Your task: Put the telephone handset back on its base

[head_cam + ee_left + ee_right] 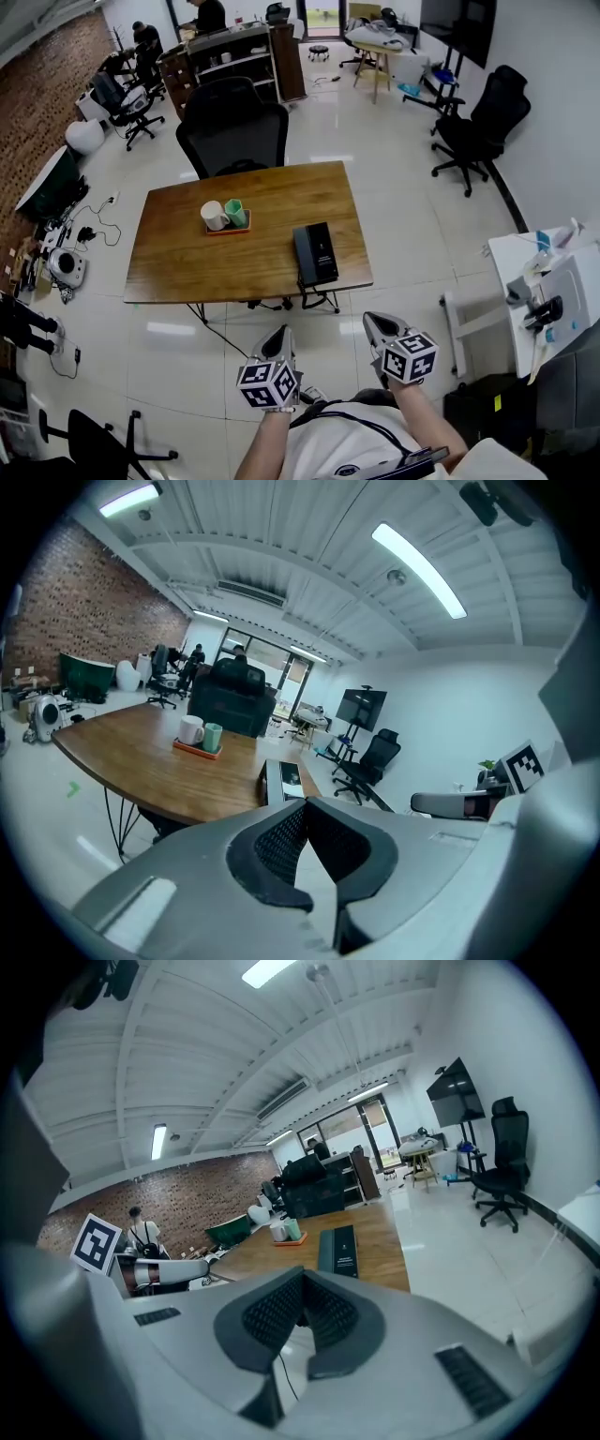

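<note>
Both claws, left gripper [280, 334] and right gripper [373, 323], hang clenched and empty (nothing to carry yet), short of the telephone [315, 253].

No text here is clear enough to read.
</note>
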The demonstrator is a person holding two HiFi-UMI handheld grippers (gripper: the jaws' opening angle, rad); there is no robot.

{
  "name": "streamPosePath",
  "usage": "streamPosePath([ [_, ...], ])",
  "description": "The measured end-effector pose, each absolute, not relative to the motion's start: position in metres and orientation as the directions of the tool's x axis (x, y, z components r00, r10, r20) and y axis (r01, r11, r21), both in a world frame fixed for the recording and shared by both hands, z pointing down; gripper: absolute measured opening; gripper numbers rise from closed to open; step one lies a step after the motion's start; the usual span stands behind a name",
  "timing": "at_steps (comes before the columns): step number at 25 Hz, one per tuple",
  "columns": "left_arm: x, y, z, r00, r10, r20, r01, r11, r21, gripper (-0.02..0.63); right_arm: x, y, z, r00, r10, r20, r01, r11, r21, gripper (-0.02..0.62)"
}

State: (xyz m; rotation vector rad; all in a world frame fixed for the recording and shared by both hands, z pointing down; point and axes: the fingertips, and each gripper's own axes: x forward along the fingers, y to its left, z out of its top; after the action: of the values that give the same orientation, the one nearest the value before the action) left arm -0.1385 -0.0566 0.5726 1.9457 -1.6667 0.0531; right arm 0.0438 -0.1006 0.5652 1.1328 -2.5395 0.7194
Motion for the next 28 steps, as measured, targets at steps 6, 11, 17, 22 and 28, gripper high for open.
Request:
streamPosePath([
  [6,-0.110,-0.057,0.565,0.196,-0.897,0.395,-0.940,-0.057,0.337,0.002,0.076,-0.097,0.561,-0.667,-0.616,0.420,-0.744,0.581,-0.330,0.003],
  [11,-0.092,-0.052,0.562,0.186,-0.901,0.392,-0.939,-0.045,0.342,0.002,0.087,-0.088,0.564,-0.682,-0.593,0.428,-0.727,0.608,-0.318,0.002],
  [17,-0.072,-0.033,0.570,0.168,-0.901,0.399,-0.932,-0.014,0.362,0.002,0.095,-0.078,0.564,-0.705,-0.565,0.429,-0.702,0.643,-0.306,0.002],
  [22,-0.071,-0.019,0.571,0.151,-0.902,0.404,-0.930,0.009,0.367,0.002,0.094,-0.065,0.564,-0.722,-0.542,0.431,-0.682,0.664,-0.307,0.002],
  [28,-0.061,-0.004,0.573,0.142,-0.901,0.410,-0.927,0.024,0.374,0.002,0.099,-0.053,0.567,-0.734,-0.523,0.434,-0.666,0.678,-0.310,0.002],
])
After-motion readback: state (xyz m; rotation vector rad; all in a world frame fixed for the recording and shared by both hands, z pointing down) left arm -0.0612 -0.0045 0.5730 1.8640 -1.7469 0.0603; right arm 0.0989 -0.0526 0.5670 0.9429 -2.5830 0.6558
